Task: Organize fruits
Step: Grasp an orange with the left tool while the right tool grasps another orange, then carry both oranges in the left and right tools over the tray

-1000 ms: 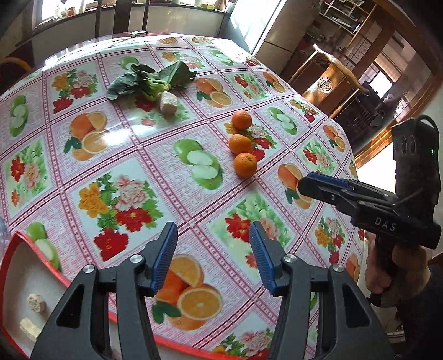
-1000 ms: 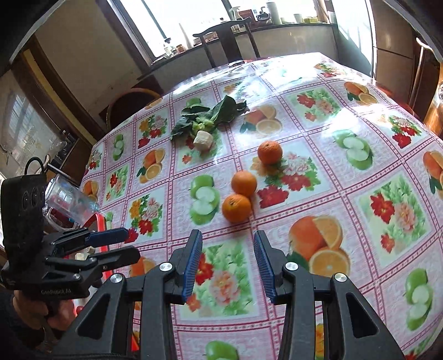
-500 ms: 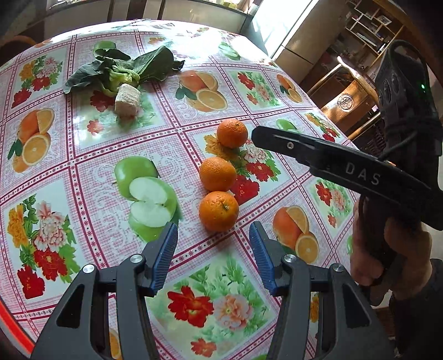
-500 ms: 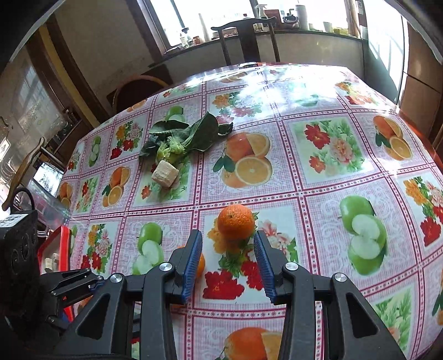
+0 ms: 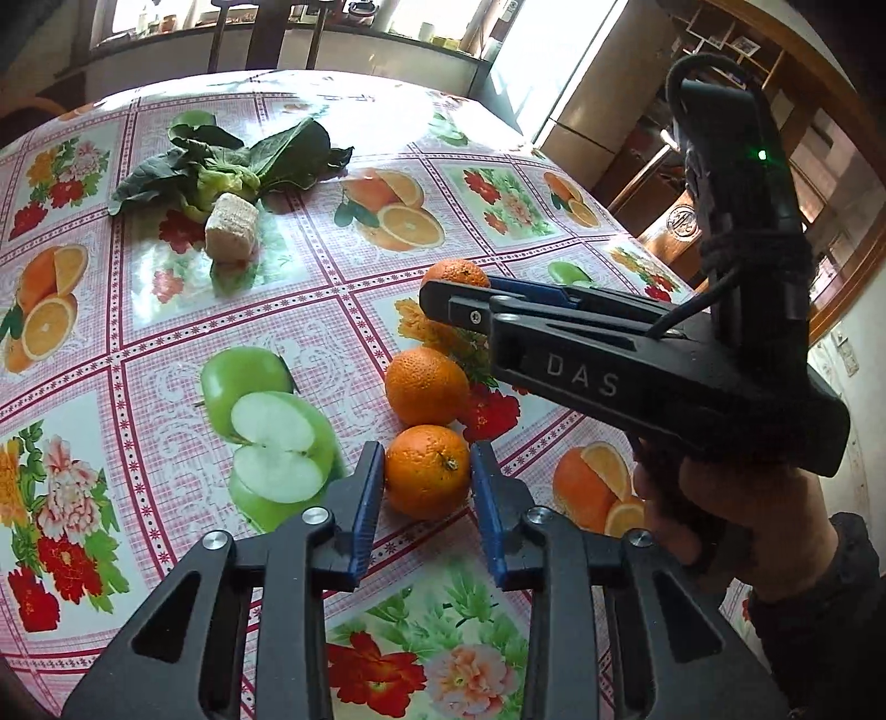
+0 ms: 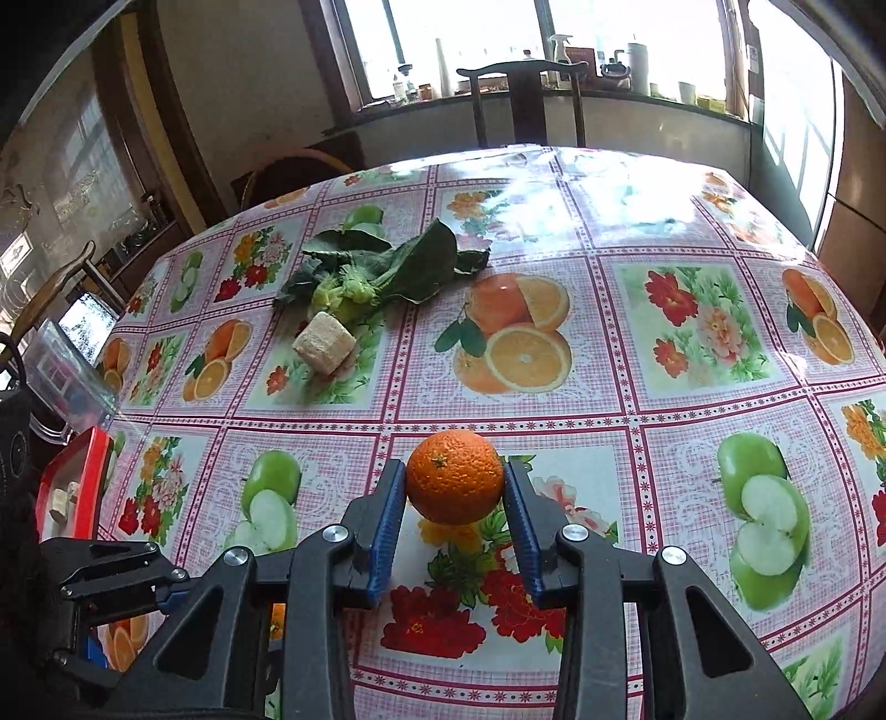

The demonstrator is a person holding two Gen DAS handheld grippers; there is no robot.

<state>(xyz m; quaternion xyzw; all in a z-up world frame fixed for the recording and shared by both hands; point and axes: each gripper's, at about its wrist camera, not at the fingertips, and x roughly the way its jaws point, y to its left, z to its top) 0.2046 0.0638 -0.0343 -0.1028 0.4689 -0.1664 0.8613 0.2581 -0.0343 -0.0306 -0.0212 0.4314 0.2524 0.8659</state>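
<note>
Your left gripper (image 5: 426, 490) has just closed its jaws on the nearest orange (image 5: 426, 471) at the counter (image 5: 138, 343) edge; its middle neighbour (image 5: 426, 386), touching at 12 o'clock, could roll when you lift. Your right gripper (image 6: 454, 512) has just been narrowing its jaws onto the far orange (image 6: 455, 477), gripped only at the pad tips, so it may slip out.

Brightness: daylight, both views well lit over the table (image 6: 692, 443), dim in the room's left corners.
Light source: windows (image 6: 476, 44) behind the table's far edge, blown out to white; a tall bright pane (image 5: 554, 72) past the far right corner in the left wrist view.
Glare: white sheen on the glossy tablecloth (image 5: 310, 343) along the far edge, washing out the print there.
Shadows: soft and short, under the oranges (image 5: 426, 471) and the leafy greens (image 6: 382, 271).
Distortion: strong fisheye; table edges bow, black vignette in the picture corners.
Focus: sharp at centre, softer towards the rims; no motion blur.
</note>
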